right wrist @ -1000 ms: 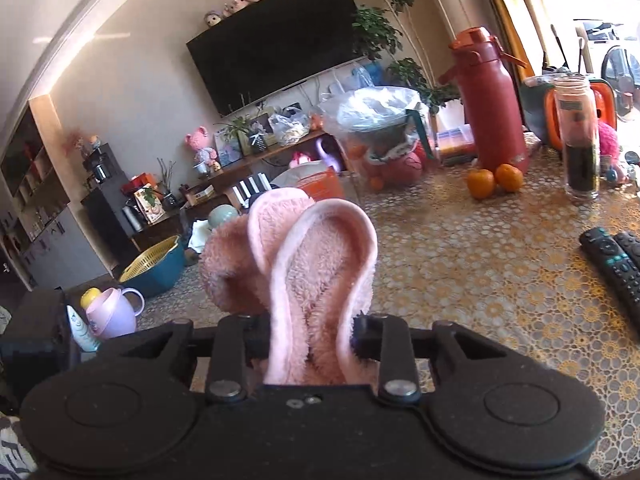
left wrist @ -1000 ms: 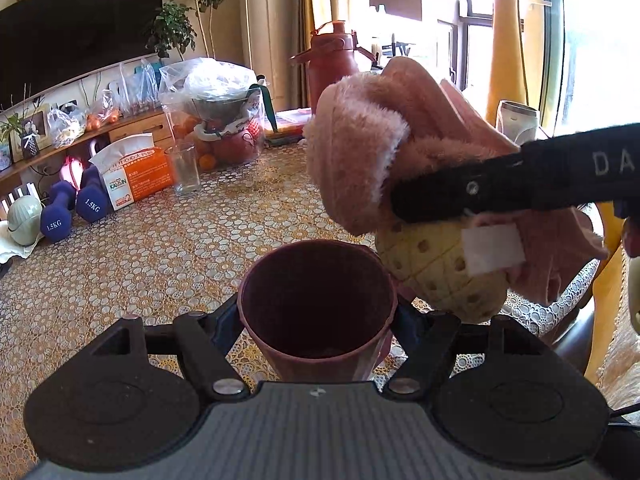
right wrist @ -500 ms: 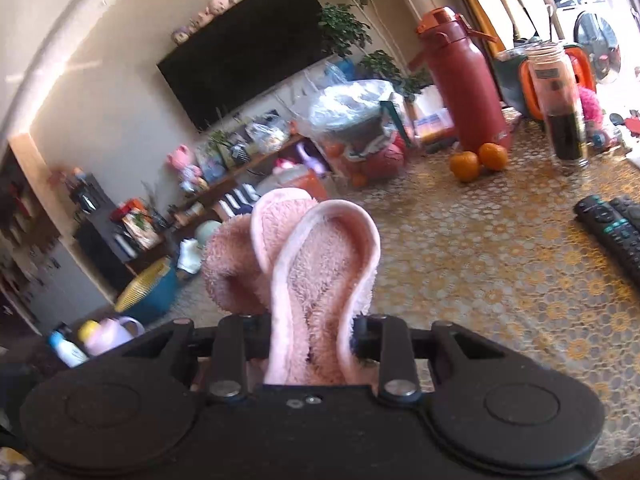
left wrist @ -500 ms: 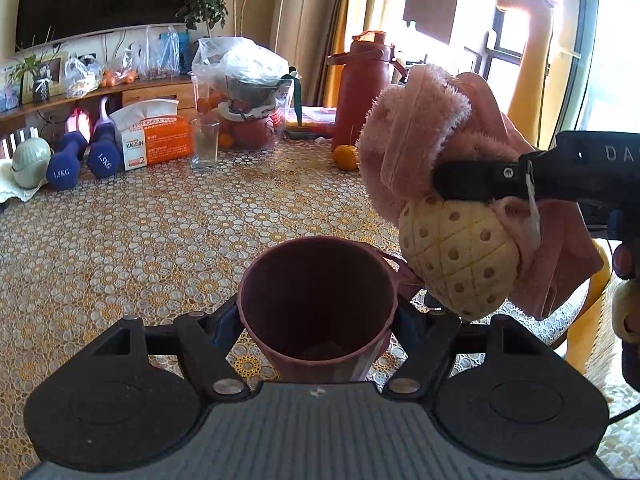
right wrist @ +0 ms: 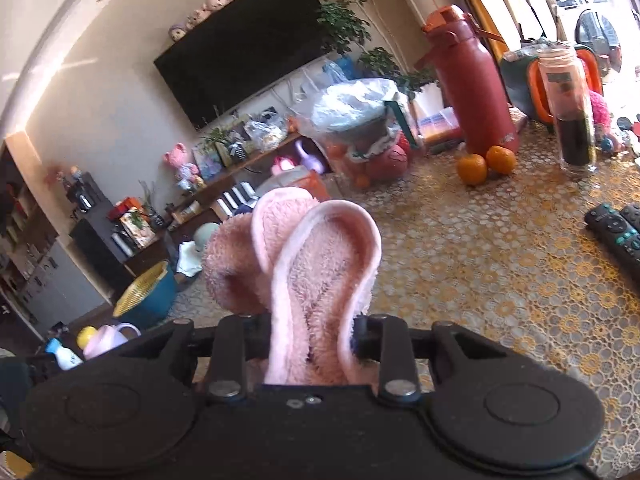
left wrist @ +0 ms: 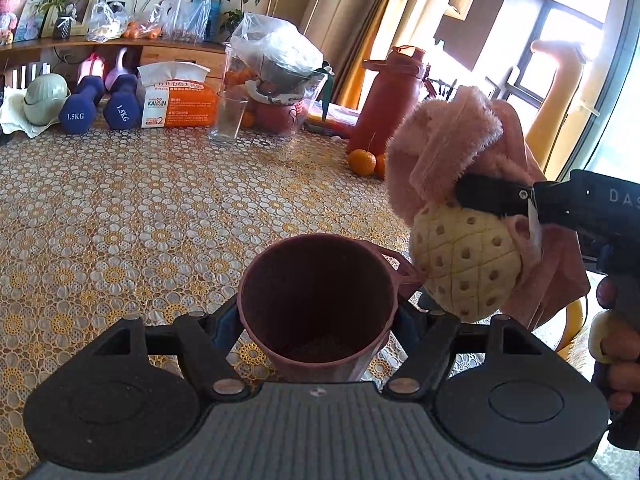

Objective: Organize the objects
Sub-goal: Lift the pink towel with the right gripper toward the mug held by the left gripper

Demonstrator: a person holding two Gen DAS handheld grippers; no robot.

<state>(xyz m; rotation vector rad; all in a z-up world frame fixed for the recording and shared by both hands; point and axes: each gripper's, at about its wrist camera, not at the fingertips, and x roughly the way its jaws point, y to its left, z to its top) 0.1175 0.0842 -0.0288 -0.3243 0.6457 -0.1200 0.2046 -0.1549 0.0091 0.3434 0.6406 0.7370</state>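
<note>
My left gripper [left wrist: 316,316] is shut on a dark pink cup [left wrist: 316,292], which stays upright above the table with its handle to the right. Just right of it, my right gripper [left wrist: 472,190] holds a pair of fluffy pink slippers [left wrist: 444,148] with a pale yellow dimpled sole [left wrist: 468,264], lifted off the table. In the right wrist view the slippers [right wrist: 320,264] stick up between the pinched jaws of my right gripper [right wrist: 312,340], soles pressed together.
The lace-covered table [left wrist: 120,208] carries two blue dumbbells [left wrist: 96,106], a tissue box [left wrist: 176,98], a glass [left wrist: 228,116], a bagged fruit container [left wrist: 280,80], a red flask [left wrist: 388,100], oranges [right wrist: 486,164], a jar [right wrist: 570,108] and remotes [right wrist: 620,232].
The left view has rolled and swung left across the table, bringing the shelf and dumbbells more into sight. The slippers now sit further right and lower in it. Both grips are unchanged.
</note>
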